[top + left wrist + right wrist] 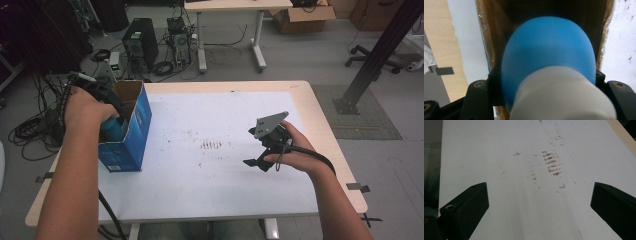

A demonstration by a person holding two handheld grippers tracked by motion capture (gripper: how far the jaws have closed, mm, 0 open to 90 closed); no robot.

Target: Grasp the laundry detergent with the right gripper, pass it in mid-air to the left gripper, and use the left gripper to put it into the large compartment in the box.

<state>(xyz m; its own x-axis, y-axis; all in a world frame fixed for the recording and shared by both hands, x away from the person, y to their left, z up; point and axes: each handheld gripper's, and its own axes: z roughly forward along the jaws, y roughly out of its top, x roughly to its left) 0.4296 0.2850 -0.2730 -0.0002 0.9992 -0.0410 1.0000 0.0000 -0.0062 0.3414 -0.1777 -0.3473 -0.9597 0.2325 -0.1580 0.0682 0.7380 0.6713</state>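
A blue bottle (549, 47) with a white cap (564, 97) is clamped between the black jaws of my left gripper (546, 85). It points into the open top of a blue cardboard box (131, 137) whose brown inner walls (496, 30) surround it. From the high view, my left gripper (111, 112) sits at the box's mouth, with a bit of the blue bottle (111, 129) showing below the hand. My right gripper (257, 150) hovers over the white sheet (215, 115) at the right. In its own view, my right gripper (539, 202) is open with nothing between its jaws.
Brown scuff marks (211, 145) dot the middle of the sheet, and these scuff marks (551, 163) lie ahead of the right jaws. The box stands at the table's left edge. Beyond the table are a computer tower (140, 42), tangled cables, a second table (230, 7) and a black post (377, 52).
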